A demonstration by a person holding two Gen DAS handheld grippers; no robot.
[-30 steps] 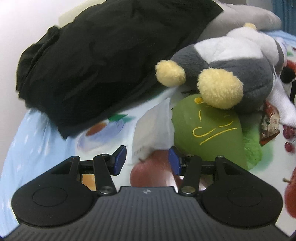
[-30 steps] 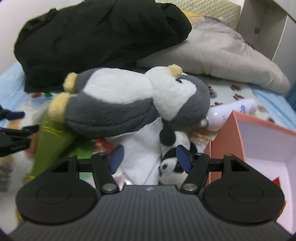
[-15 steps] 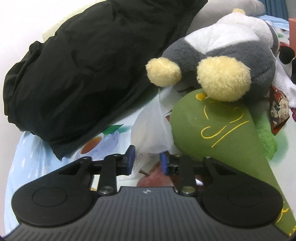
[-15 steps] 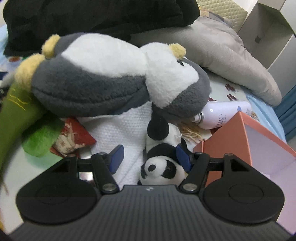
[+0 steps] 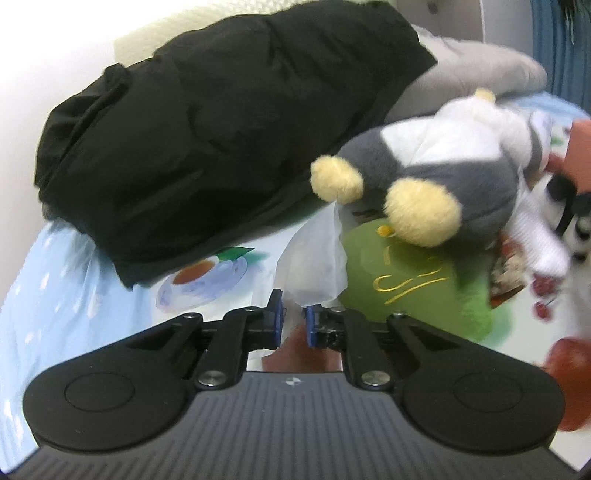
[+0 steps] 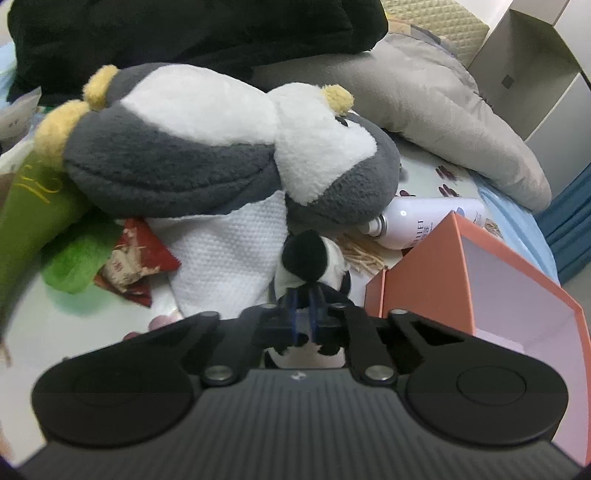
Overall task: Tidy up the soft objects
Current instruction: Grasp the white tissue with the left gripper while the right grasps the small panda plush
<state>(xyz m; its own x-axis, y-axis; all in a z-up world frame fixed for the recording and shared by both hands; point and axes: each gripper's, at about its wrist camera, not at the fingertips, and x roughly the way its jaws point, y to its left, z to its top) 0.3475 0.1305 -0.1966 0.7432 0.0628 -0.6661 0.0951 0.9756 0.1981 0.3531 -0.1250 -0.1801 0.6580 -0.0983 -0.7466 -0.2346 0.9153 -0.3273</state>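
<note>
left wrist view: the left hand-held gripper (image 5: 294, 325) has its blue pads drawn close together, pinching the lower edge of a thin white plastic bag (image 5: 314, 258) that rises between them. the bag stands just left of a green plush (image 5: 413, 280) with yellow stitching, touching it. on top of the green plush lies the grey and white penguin plush (image 5: 443, 173), its two yellow feet pointing toward the camera. a black jacket (image 5: 221, 129) is heaped behind and to the left, with a grey pillow (image 5: 480, 70) behind it. all of this sits on a bed sheet (image 5: 55, 295) printed with a teacup and fruit. at the far right edge the view is blurred; a white towel (image 5: 535, 236) hangs down beside the penguin plush, and a bit of black and white plush shows there.

right wrist view: the right hand-held gripper (image 6: 303, 317) is clamped nearly closed on the small panda plush (image 6: 314, 258), its pads squeezing the plush near its lower part while the black ear and white head stick up beyond the fingertips. the panda plush lies just beside the white towel (image 6: 229, 258) and touches the underside of the penguin plush (image 6: 221, 147), which rests across the towel and the green plush (image 6: 33, 221). a red snack packet (image 6: 133, 262) lies between the green plush and the towel. to the right stands an open orange box (image 6: 436, 269) with a pale inside, close to the panda plush. a white bottle (image 6: 428, 218) lies on its side behind the box, by the penguin's head. the grey pillow (image 6: 443, 110) and black jacket (image 6: 184, 33) fill the back.
</note>
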